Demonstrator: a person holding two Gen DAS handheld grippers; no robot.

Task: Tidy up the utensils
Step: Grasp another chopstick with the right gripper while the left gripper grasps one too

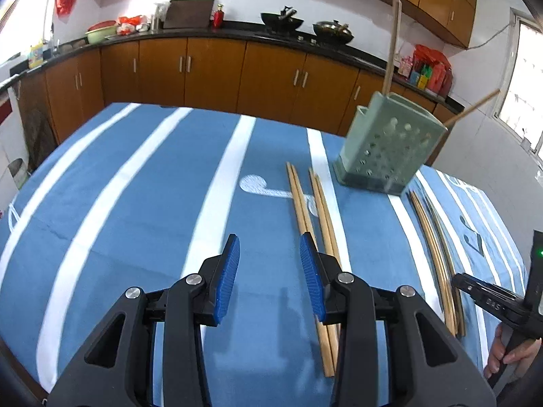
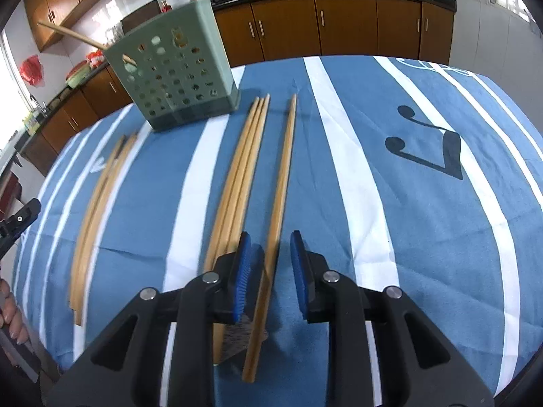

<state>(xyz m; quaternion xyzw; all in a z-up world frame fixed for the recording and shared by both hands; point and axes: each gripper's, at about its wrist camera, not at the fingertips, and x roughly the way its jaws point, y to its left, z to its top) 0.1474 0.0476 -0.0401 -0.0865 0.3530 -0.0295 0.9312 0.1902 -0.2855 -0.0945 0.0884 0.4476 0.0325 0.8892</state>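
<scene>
A green perforated utensil holder stands on the blue striped tablecloth and holds two chopsticks. It also shows in the right wrist view. Several wooden chopsticks lie flat on the cloth in groups. My left gripper is open and empty, just left of the middle group. My right gripper is open, its jaws on either side of a single chopstick, apart from it. A bundle of chopsticks lies to its left, another group farther left.
Wooden kitchen cabinets with a dark counter run behind the table, with woks on the stove. The table's edges curve round at left and right. The right gripper's body shows at the right edge of the left wrist view.
</scene>
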